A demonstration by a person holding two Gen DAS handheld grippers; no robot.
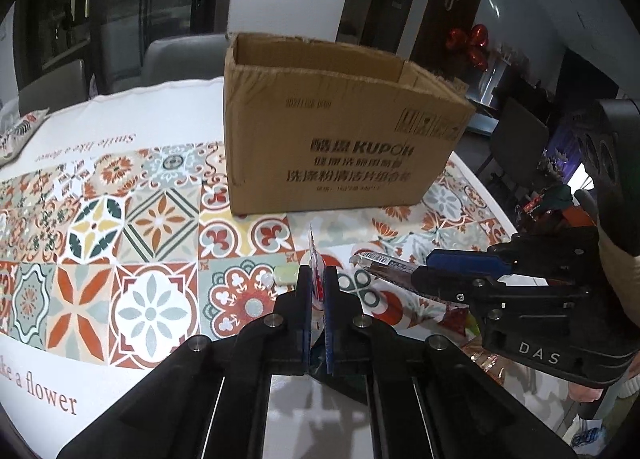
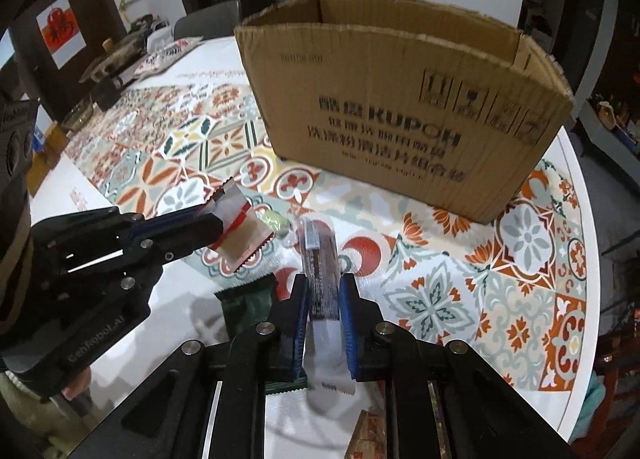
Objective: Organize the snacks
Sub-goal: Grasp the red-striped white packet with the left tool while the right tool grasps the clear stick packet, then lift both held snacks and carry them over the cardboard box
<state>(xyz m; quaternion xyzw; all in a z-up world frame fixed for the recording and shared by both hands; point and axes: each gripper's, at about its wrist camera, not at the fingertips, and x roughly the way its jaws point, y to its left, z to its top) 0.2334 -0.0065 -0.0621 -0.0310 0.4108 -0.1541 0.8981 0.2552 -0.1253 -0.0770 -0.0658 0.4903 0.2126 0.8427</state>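
Observation:
An open cardboard box (image 1: pixel 340 139) stands on the patterned tablecloth, also in the right wrist view (image 2: pixel 400 107). My left gripper (image 1: pixel 318 291) is shut on a red-and-white snack packet (image 1: pixel 316 267), seen from the side in the right wrist view (image 2: pixel 244 227), held above the table in front of the box. My right gripper (image 2: pixel 324 299) is shut on a long dark snack bar wrapper (image 2: pixel 320 259), also in the left wrist view (image 1: pixel 384 265). Both grippers are side by side, short of the box.
A small pale green candy (image 1: pixel 286 275) lies on the cloth, also in the right wrist view (image 2: pixel 274 221). A dark green packet (image 2: pixel 248 307) and an orange packet (image 2: pixel 368 435) lie near the table's front. Dishes (image 2: pixel 112 59) stand at far left. Table edge curves right.

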